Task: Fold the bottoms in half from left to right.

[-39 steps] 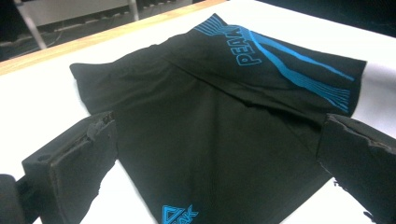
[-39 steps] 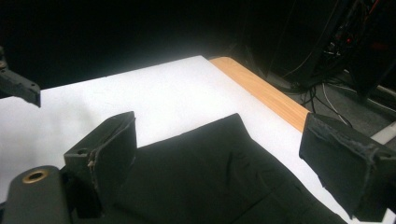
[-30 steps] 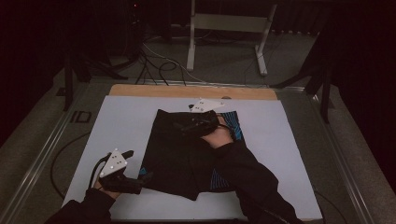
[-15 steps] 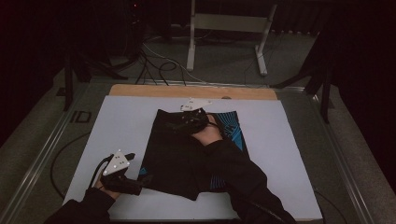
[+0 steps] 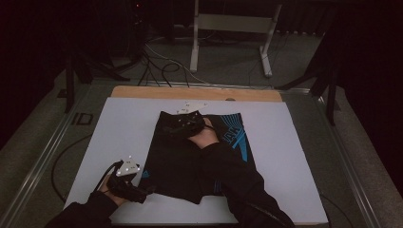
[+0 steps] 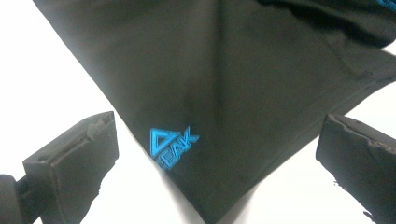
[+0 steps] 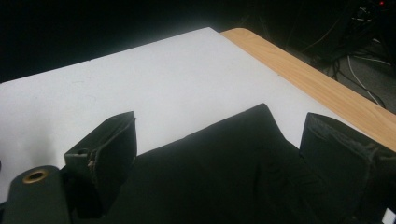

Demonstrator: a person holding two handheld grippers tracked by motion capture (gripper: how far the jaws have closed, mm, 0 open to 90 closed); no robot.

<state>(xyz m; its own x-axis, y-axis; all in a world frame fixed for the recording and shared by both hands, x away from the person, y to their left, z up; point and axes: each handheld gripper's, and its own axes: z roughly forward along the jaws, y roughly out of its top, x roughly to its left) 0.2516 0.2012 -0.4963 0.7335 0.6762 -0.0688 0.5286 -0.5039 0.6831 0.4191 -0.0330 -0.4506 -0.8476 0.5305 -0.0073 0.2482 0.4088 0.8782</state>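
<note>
On the white mat (image 5: 294, 142) — black shorts (image 5: 190, 161), both grippers' jaws apart.

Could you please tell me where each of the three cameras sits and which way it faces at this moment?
High view: fixed above the person's side, looking forward and down on the white table; both forearms, left gripper and right gripper show.
Left gripper view: rides the left gripper, looking between open jaws at the near corner of the black shorts with its blue logo.
Right gripper view: rides the right gripper, facing the table's wooden far edge over the shorts' far corner.
All three share the shorts and table.
</note>
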